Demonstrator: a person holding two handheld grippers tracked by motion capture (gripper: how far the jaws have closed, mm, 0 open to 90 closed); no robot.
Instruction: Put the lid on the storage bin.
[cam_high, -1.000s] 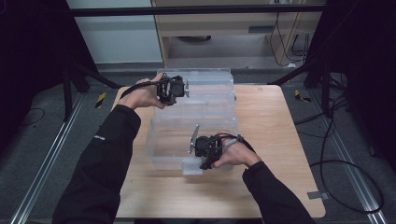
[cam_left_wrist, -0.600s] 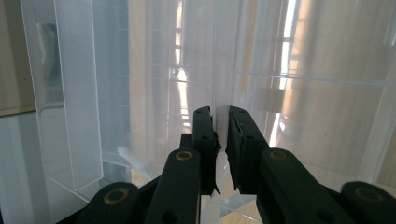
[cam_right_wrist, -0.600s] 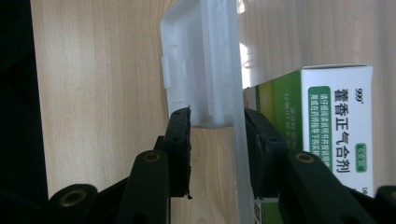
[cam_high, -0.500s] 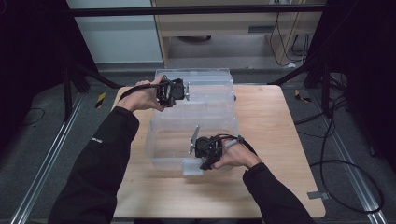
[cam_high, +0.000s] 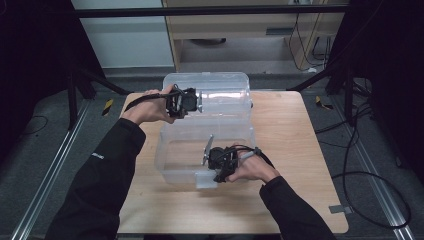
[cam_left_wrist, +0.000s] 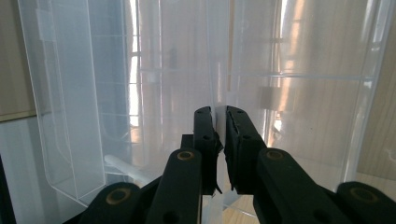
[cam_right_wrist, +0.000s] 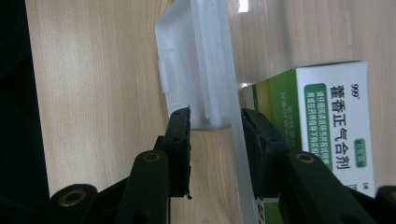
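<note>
A clear plastic storage box (cam_high: 172, 150) sits in the middle of the wooden table, its hinged lid (cam_high: 222, 95) raised at the far side. My left gripper (cam_high: 196, 101) is shut on the lid's thin left edge (cam_left_wrist: 219, 70), which the pads pinch in the left gripper view (cam_left_wrist: 220, 116). My right gripper (cam_high: 211, 169) grips the box's near wall by the white latch (cam_right_wrist: 196, 70); the wall and latch sit between its pads (cam_right_wrist: 215, 121). Behind that wall, inside the box, lies a green and white medicine carton (cam_right_wrist: 327, 126).
The table (cam_high: 290, 150) has bare wood to the right of the box and along its near edge. Black cables (cam_high: 360, 150) trail on the floor at the right. A cabinet (cam_high: 240, 40) stands beyond the table.
My left hand has shifted slightly toward the near side with the lid's edge still pinched. The right hand and the box body have stayed where they were.
</note>
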